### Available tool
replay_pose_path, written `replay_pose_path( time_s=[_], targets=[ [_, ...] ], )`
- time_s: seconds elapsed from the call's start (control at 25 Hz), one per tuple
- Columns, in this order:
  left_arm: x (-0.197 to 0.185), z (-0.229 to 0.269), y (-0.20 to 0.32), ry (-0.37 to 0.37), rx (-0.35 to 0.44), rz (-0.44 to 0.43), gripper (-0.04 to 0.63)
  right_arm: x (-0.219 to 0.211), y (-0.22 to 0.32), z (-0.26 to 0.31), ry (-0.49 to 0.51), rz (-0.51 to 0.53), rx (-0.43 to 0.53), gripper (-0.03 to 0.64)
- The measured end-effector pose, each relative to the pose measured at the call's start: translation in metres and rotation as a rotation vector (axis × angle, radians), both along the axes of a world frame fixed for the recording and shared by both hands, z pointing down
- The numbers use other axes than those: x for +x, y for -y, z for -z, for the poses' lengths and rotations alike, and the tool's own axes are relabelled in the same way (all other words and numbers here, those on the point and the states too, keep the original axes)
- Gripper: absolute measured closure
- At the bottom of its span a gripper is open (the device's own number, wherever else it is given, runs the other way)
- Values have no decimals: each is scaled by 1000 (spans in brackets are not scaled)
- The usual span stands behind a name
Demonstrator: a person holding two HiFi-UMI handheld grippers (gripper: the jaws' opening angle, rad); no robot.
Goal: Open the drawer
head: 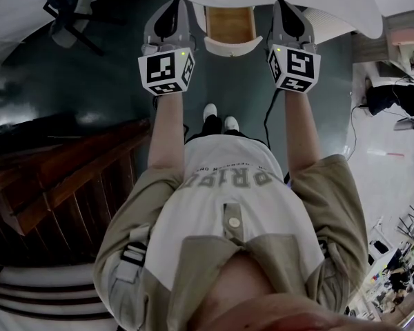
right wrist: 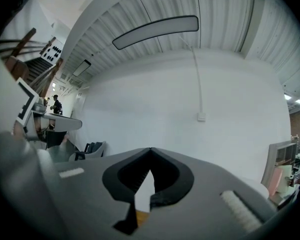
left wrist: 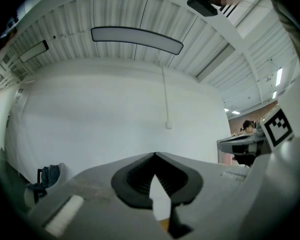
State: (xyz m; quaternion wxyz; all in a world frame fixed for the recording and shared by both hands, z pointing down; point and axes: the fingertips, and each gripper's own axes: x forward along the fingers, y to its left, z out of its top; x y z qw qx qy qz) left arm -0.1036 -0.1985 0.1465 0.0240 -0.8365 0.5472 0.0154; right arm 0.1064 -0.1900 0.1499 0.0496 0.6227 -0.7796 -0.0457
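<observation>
One chair [head: 67, 9]: dark, seen at the far left, by the white wall [left wrist: 115, 114].
Wooden stairs [head: 62, 178]: set along the left of the dark green floor [head: 117, 81].
Left gripper [head: 175, 4]: held level toward the wall; jaws pressed together, nothing pinched.
Drawer unit [head: 229, 25]: wooden top, white curved front; placed at the wall edge of the floor, between the two grippers, touched by neither; whether the drawer is pulled out cannot be told.
Shoes [head: 219, 114]: white, planted on the floor just behind the unit.
Right gripper [head: 284, 5]: held level beside the unit; jaws pressed together, nothing pinched.
Cable [head: 269, 119]: black, laid on the floor under the right arm.
</observation>
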Motion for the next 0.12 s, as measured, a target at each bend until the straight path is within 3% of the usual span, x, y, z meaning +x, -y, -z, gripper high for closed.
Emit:
replay_pose_path(
  time_s=[0.12],
  targets=[
    [0,-1,0,1,-4,-1,591,0,0,-1,-14,5,-3,617]
  ],
)
